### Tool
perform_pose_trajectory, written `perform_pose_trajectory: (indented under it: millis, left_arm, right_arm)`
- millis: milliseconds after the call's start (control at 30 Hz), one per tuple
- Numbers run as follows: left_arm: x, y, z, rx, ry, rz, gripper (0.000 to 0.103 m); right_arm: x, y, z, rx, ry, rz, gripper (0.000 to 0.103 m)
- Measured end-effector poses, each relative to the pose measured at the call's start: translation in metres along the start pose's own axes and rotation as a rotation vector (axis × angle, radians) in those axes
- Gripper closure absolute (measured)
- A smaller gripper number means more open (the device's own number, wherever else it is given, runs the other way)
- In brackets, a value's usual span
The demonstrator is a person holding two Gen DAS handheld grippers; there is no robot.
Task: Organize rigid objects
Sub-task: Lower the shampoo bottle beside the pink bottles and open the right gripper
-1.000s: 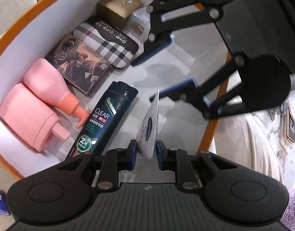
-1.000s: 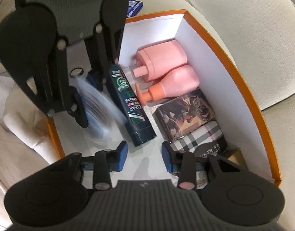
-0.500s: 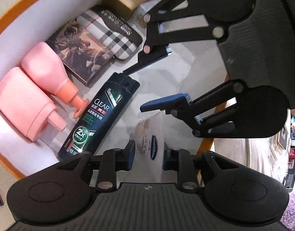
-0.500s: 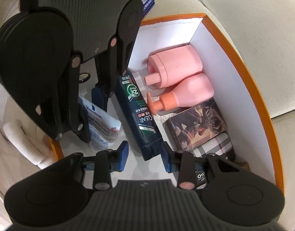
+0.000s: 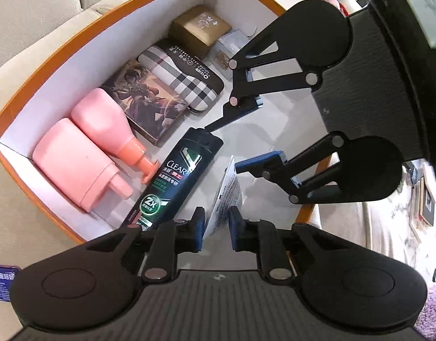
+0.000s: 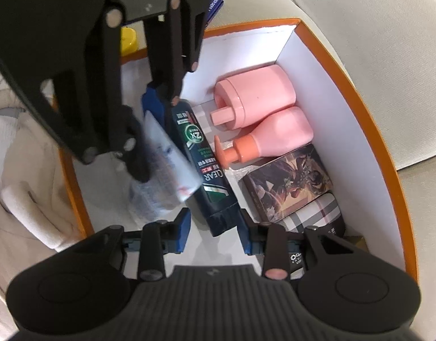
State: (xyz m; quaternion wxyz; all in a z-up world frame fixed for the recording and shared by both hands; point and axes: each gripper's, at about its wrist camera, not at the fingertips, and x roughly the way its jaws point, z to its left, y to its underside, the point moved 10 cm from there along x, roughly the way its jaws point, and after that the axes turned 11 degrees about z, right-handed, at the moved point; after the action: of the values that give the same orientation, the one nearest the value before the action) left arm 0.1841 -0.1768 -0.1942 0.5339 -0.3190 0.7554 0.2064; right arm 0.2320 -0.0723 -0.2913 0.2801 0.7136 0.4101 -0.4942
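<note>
White tube (image 5: 224, 199): thin, flat-ended, standing on edge between the blue pads of the left gripper (image 5: 216, 228), low in the orange-rimmed box (image 5: 61, 54), just beside the dark shampoo bottle (image 5: 176, 174). We read the left jaws as pinching the tube; they have just been closing, with the tube between them. From the right wrist view the tube is blurred (image 6: 172, 164) and tilts toward the shampoo bottle (image 6: 206, 167), so we cannot tell whether its lower end touches the box floor.

Right gripper (image 6: 215, 231): jaws spread to either side of the shampoo bottle's flat end, pads not visibly pressing it. They have just been closing a little. We judge it is steadying or lining up that bottle while the tube goes in alongside.

Outward, along the far wall: two pink bottles (image 5: 84, 153), a picture-covered box (image 5: 144, 102), a plaid case (image 5: 183, 76), a gold box (image 5: 199, 29), all lying in a row.

Risks, as we judge them:
- Grip is on a narrow edge of a soft tube; it could swivel or slip out and land across the shampoo bottle.
- The two grippers sit close; fingers could clash over the free floor strip.
- Closing the right jaws further could nudge the shampoo bottle into the pink pump nozzle (image 5: 145, 167).
</note>
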Motion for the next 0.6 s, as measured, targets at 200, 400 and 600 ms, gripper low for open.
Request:
perform_pose_trajectory:
  millis: [200,400,600]
  left_arm:
    - [-0.002,0.001,0.001,0.000,0.008,-0.009,0.085]
    - [-0.009,0.002,0.003,-0.073,-0.047,-0.013,0.086]
    - [-0.025,0.005,0.007,-0.125,-0.098,-0.046,0.072]
  right_arm:
    - [-0.001,-0.002,0.000,0.026,-0.032,-0.011,0.071]
    - [-0.008,0.001,-0.001,0.048,-0.090,-0.014,0.072]
    - [-0.015,-0.013,0.009,0.125,-0.173,-0.065,0.047]
